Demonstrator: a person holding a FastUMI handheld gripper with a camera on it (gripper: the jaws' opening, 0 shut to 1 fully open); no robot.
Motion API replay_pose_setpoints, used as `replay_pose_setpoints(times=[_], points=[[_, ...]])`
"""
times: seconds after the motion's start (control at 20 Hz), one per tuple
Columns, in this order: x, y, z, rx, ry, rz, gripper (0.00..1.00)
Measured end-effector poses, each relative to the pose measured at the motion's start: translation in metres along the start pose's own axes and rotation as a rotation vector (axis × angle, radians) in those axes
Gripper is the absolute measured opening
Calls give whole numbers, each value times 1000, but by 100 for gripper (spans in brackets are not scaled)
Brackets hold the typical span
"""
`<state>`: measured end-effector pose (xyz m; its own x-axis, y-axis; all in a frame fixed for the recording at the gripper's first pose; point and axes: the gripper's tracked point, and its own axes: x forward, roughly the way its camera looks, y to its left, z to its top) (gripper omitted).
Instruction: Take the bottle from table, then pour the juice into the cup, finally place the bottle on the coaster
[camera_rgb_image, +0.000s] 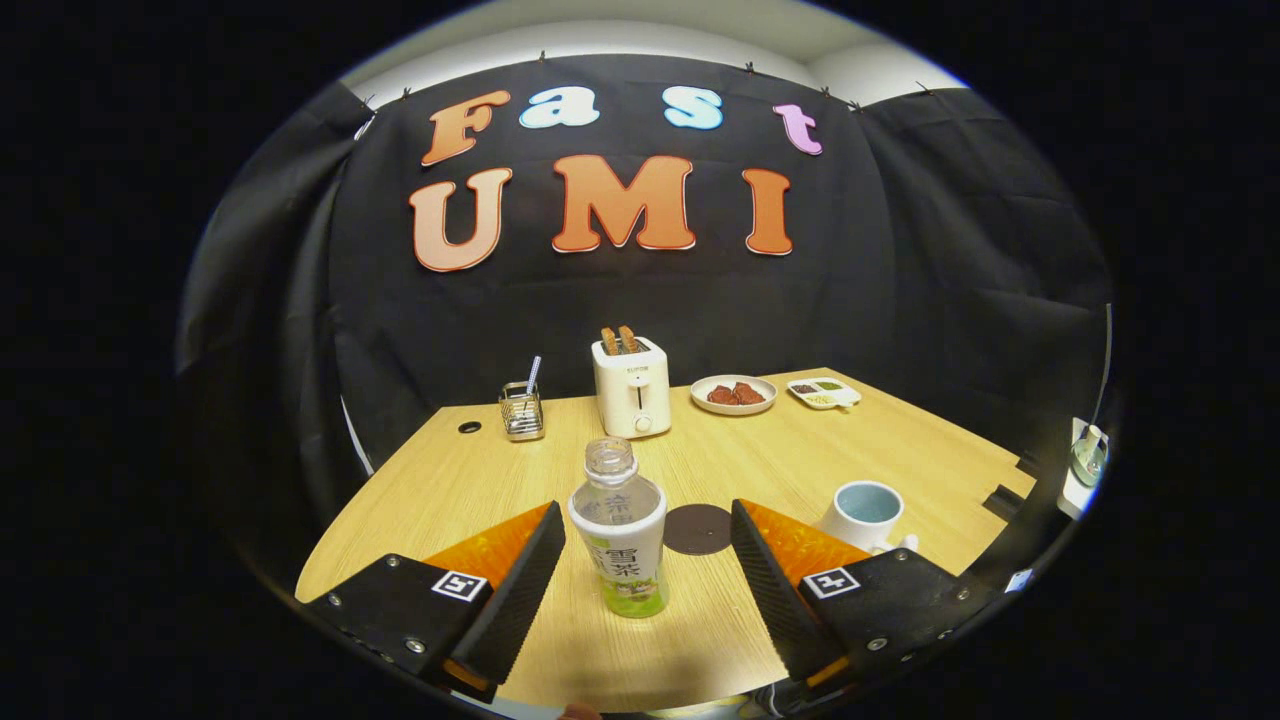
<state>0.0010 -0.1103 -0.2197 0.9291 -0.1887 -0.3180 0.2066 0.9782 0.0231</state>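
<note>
We see the gripper (648, 545) over the near edge of a wooden table (900, 460), its jaws spread wide and pinching nothing. The bottle (618, 535) stands upright on the table between the two fingers, a little nearer the left one, with a gap on each side so that neither finger touches it. It has no cap on its clear neck, and a white and green label wraps its body.

Just beyond the bottle, to its right and between the fingertips, we find the coaster (697, 529), a dark round disc lying flat and bare. Farther right, beyond the right finger, the cup (866, 514) sits upright, white outside and pale blue inside; we cannot tell whether it holds any liquid.

Along the far side of the table we make out a white toaster (631, 386) with two browned slices standing up out of its slots. To its left is a small wire holder (521, 410) with a striped straw (534, 374) leaning in it, and left of that a dark hole (469, 427) in the tabletop. To the toaster's right lie a round plate (733, 394) carrying reddish-brown food and, beside it, a small white tray (823, 393) divided into compartments with bits of food in them.
</note>
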Motion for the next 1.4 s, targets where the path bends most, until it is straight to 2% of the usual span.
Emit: replay_pose_setpoints(times=[0.5,0.9,1.0,1.1,1.25,1.4], points=[[49,5,-42,10,81,7,99],[75,0,-53,7,85,-12,98],[80,-2,-51,2,69,-22,88],[82,-8,-51,-20,62,-41,65],[79,-10,-51,-41,52,-54,55],[74,-18,-49,-31,53,-83,53]])
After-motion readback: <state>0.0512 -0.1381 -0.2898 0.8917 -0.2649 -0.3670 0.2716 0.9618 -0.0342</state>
